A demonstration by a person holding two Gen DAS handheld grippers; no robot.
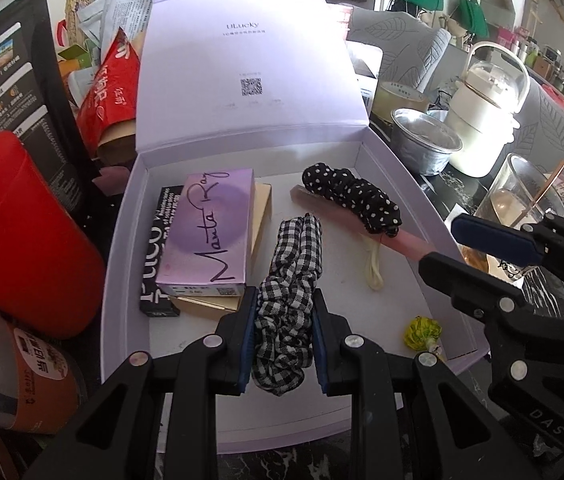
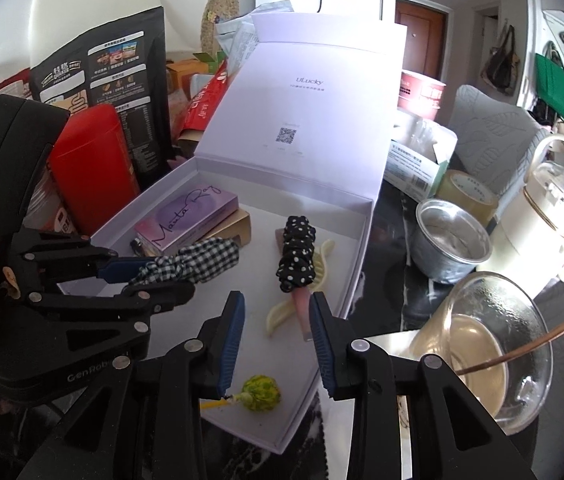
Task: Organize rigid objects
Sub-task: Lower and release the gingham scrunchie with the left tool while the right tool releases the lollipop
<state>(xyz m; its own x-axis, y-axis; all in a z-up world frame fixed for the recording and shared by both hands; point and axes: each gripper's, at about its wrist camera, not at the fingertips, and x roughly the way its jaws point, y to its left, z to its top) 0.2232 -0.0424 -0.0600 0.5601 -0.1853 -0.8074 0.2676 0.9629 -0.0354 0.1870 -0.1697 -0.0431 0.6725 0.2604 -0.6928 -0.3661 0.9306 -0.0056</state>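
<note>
Open lavender cardboard gift box [image 1: 398,184] sits on the dark marbled tabletop [image 2: 398,216], hinged lid [image 1: 241,60] propped upright at the back. All task items are inside the box tray.

Left side of tray: purple "Manta Ray" carton [image 1: 207,228] stacked on a gold flat box [image 1: 261,208] and a black printed carton [image 1: 153,248].

Left tool [image 1: 284,338]: fingers partly closed, blue pads [image 1: 246,336] pressing both sides of the black-and-white gingham scrunchie [image 1: 294,264]. Clamped on it. The scrunchie runs lengthwise away from the tool, far end near the tray centre; can't tell if it's lifted off the floor of the tray.

Right tool [image 2: 275,340]: fingers apart, holding nothing. It hovers over the near right part of the tray, fingertips either side of the pink bar hair clip [image 2: 302,308] in view. Whether the left pad touches the small yellow-green pom hair tie [image 2: 261,394] can't be told.

Black white-dotted scrunchie [image 1: 352,196] lies on top of the pink bar clip, right of centre. Cream wavy hair clip [image 2: 282,312] lies under/just beside them.

Outside the box, right: white kettle with loop handle [image 1: 486,120], round metal tin [image 1: 426,140], clear glass bowl with a stick in it [image 2: 494,344]. Left: red rounded case [image 1: 21,232], black printed pouch [image 2: 97,80].
</note>
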